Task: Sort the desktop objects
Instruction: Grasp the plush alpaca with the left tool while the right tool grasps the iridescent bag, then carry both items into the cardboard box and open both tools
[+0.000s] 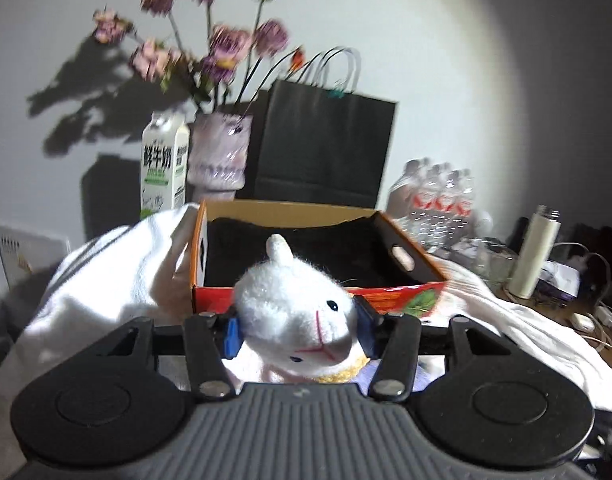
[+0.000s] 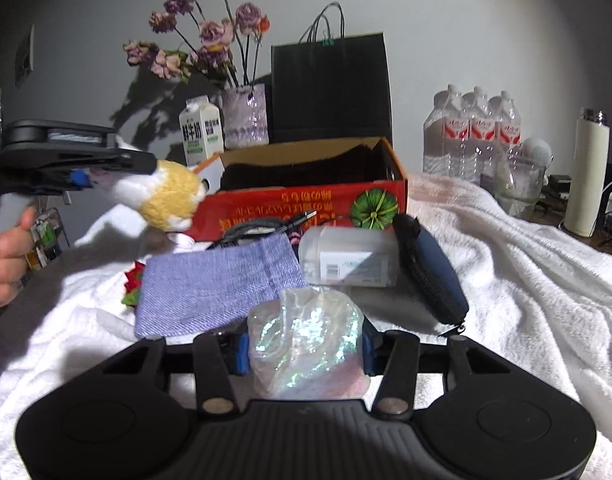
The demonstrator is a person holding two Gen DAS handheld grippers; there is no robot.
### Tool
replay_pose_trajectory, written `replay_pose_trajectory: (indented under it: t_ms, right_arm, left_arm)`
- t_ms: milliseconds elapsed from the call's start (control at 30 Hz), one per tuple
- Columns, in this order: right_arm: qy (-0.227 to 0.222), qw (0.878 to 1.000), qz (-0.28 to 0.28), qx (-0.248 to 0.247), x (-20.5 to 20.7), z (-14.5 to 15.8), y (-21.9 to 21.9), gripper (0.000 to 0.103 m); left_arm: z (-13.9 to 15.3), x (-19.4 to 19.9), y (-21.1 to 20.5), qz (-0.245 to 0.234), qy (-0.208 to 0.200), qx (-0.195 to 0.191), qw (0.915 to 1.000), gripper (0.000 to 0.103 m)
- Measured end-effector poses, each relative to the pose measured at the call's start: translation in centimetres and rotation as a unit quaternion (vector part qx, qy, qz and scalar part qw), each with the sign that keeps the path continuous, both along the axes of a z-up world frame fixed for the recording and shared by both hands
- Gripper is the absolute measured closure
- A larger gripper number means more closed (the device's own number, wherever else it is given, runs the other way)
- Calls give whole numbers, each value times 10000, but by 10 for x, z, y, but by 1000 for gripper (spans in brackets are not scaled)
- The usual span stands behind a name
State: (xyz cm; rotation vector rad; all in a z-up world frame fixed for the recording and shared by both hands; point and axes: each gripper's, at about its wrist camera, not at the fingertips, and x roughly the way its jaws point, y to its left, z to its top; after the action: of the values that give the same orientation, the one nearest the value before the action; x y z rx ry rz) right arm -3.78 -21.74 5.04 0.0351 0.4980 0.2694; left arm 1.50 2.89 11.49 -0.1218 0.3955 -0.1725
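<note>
My left gripper [image 1: 300,332] is shut on a white plush toy [image 1: 294,312] and holds it in the air just in front of the red cardboard box [image 1: 405,298]. The right wrist view shows that gripper [image 2: 86,178] at the left with the toy [image 2: 162,196] hanging from it. My right gripper [image 2: 304,354] is shut on an iridescent plastic pouch [image 2: 306,340], low over the white towel [image 2: 525,272]. A purple cloth bag [image 2: 222,284], a white plastic container [image 2: 349,256], a dark blue zip case [image 2: 429,272] and a cable [image 2: 262,224] lie before the box [image 2: 306,208].
Behind the box stand a milk carton [image 2: 200,132], a vase of dried flowers [image 2: 246,116] and a black paper bag [image 2: 329,88]. Water bottles [image 2: 473,128] and a white flask [image 2: 587,176] stand at the right. A red-green ornament [image 2: 132,284] lies left of the cloth bag.
</note>
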Motion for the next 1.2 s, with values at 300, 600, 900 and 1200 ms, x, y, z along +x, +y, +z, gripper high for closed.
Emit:
replay_pose_trajectory:
  t_ms: [300,600,900,1200]
  right_arm:
    - [-258,9996,108,29,-34,18,3,56]
    - [-358,9993,61,-55,-60,20,0,56]
    - [-602,9973,416,120,-29,73,-12,56]
    - [-581,9968,433,-344,134,127,-8,55]
  left_arm:
    - [-5,-92,-12,-90,-78,241,9996,48]
    - [-17,-148,-1,77,-144,449,9989,48]
    - [39,-73,8,-549,-291,-75,9980,48]
    - [51,109,-9,-298,70,1628,9862,48]
